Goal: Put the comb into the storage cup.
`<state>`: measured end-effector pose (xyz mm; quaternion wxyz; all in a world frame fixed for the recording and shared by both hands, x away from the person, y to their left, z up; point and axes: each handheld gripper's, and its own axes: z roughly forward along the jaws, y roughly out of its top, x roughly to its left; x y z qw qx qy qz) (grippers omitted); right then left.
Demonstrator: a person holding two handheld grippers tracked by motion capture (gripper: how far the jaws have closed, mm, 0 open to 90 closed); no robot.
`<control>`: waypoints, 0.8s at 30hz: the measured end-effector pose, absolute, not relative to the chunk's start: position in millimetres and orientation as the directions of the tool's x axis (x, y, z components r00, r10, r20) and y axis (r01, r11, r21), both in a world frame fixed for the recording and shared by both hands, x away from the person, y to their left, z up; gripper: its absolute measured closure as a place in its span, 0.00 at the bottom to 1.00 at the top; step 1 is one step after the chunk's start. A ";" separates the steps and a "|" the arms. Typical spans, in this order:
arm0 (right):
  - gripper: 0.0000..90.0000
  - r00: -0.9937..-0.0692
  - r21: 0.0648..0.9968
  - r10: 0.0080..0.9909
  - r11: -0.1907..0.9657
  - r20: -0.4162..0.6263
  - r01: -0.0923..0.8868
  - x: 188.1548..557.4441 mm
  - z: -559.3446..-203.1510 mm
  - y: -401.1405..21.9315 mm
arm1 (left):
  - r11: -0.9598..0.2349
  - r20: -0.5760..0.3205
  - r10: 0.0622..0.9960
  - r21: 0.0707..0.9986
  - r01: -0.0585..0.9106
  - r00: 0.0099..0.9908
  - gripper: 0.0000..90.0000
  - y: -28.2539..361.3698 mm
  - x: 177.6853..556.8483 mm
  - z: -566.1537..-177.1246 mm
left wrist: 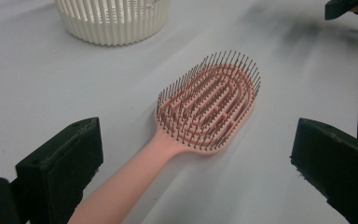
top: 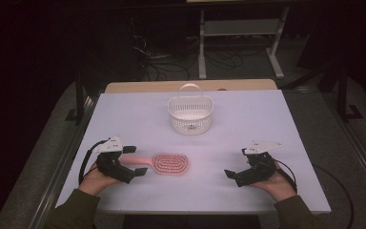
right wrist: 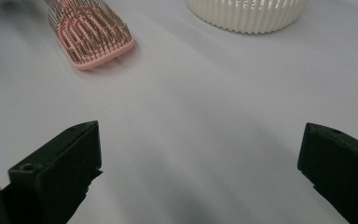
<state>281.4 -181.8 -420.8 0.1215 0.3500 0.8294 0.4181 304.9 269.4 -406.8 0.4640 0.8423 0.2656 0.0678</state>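
At the table's seven o'clock the left gripper [top: 134, 161] straddles, jaws wide, the handle of the pink plastic bristle-up hairbrush [top: 170, 163] — ungrasped, flat on the white tabletop [top: 267, 124], six o'clock of the empty white slatted plastic basket [top: 190, 113] — while the right gripper [top: 237, 165] gapes idle at five o'clock.

The pink hairbrush [left wrist: 205, 105] looks like smooth matt plastic, its handle plain and its bristles thin, stiff pins with darker tips. The white basket [top: 190, 113] near the table's far edge is ribbed, slatted plastic with a faint sheen. The table [top: 267, 119] top is a smooth, matt pale sheet. Both grippers' jaws look like rough-edged matt black pads.
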 end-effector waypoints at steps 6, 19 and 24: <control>0.00 -0.726 0.779 0.682 0.405 0.091 0.478 281.5 -420.6 -182.3 | -0.425 -0.129 0.512 0.821 0.382 0.849 0.03 269.2 307.6 -403.4; 0.00 -0.722 0.781 0.685 0.397 0.097 0.482 281.5 -420.4 -182.2 | -0.413 -0.140 0.525 0.821 0.395 0.840 0.04 272.0 314.9 -398.1; 0.00 -0.721 0.783 0.685 0.392 0.102 0.483 281.9 -420.4 -182.6 | -0.407 -0.141 0.528 0.823 0.395 0.837 0.04 273.6 318.5 -395.9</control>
